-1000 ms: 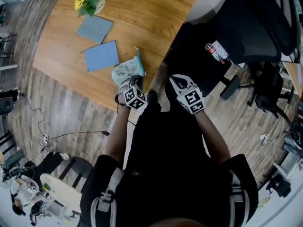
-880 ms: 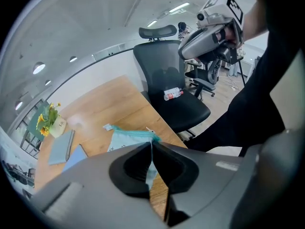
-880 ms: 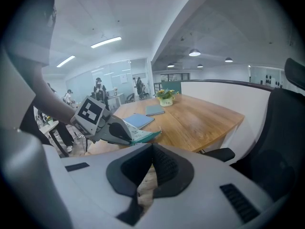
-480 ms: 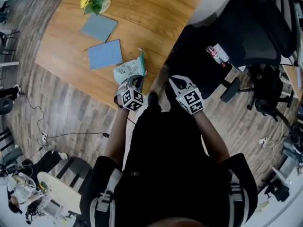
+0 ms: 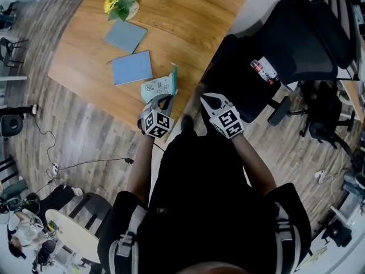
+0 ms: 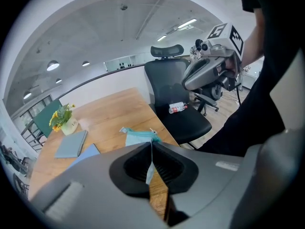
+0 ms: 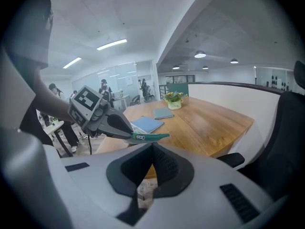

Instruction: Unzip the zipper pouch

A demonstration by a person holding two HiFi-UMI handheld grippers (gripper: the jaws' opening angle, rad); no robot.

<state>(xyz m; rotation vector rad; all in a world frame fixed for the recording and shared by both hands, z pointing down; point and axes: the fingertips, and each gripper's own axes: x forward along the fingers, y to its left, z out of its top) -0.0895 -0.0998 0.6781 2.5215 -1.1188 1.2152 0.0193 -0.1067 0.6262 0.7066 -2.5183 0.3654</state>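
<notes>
The zipper pouch [image 5: 160, 86], white with a teal zipper edge, is held near the wooden table's [image 5: 188, 21] near edge. My left gripper [image 5: 164, 100] is shut on its lower corner. In the left gripper view a thin pale strip of the pouch [image 6: 138, 137] runs between the closed jaws of my left gripper [image 6: 151, 146]. The right gripper view shows the left gripper [image 7: 102, 120] holding the pouch [image 7: 151, 137] level, zipper edge up. My right gripper [image 5: 203, 99] is shut and holds nothing, a short way right of the pouch. Its jaws [image 7: 152, 147] point at the pouch.
Two blue notebooks [image 5: 132, 68] [image 5: 125, 36] and a pot of yellow flowers [image 5: 123, 3] lie further back on the table. A black office chair [image 5: 256, 67] with a small bottle [image 5: 262, 71] on its seat stands to the right. Cables run over the wood floor at left.
The head view has shifted a little, so the table sits further right. My left gripper keeps its hold on the pouch, which now stands more on edge. The right gripper stays shut.
</notes>
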